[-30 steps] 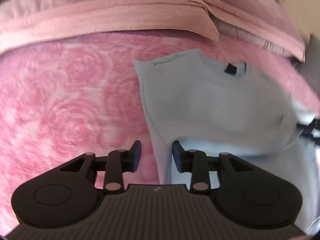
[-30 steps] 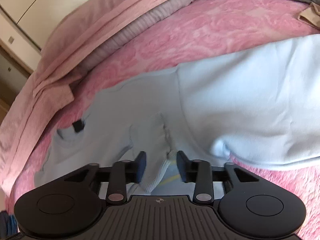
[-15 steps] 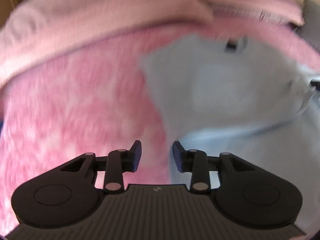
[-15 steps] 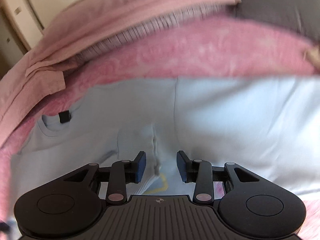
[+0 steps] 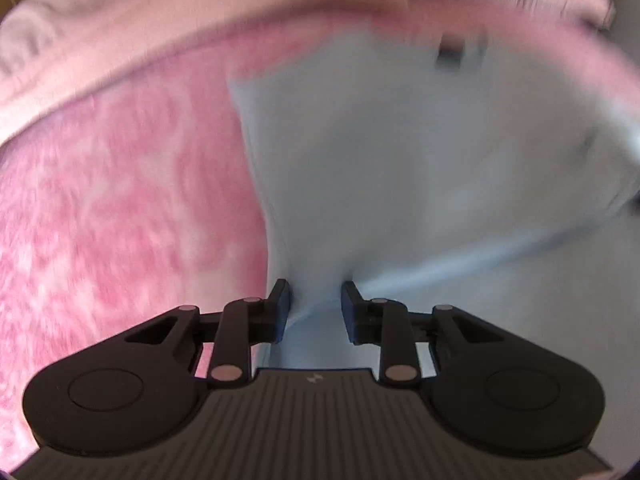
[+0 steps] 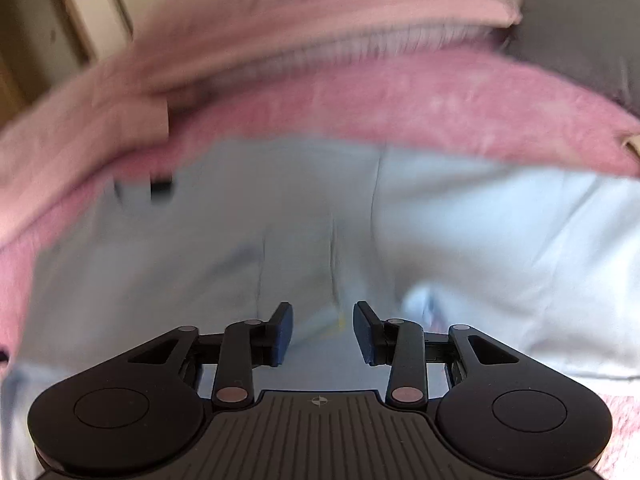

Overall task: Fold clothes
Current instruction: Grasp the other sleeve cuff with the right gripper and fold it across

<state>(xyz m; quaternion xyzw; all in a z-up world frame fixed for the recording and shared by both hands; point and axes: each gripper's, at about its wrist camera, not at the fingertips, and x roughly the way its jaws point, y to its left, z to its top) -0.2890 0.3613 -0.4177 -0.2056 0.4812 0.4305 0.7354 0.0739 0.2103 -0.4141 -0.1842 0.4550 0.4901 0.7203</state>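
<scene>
We are partway through folding a pale blue shirt (image 5: 384, 168) that lies spread on a pink blanket (image 5: 120, 200). In the left view, our left tongs (image 5: 315, 300) sit over the shirt's side edge; the jaws have just been closing, and a ridge of blue cloth rises between them, though we cannot tell whether the pads press on it yet. Ahead of these tongs the shirt runs up to its dark neck label (image 5: 452, 46). The blanket lies to their left.

Our right tongs (image 6: 322, 326) hover with jaws apart over bunched cloth near a seam, gripping nothing as far as we can see.

We judge this the pick-up before a fold. Next, both tongs need a firm pinch on the cloth, then a level lift across the shirt.
</scene>
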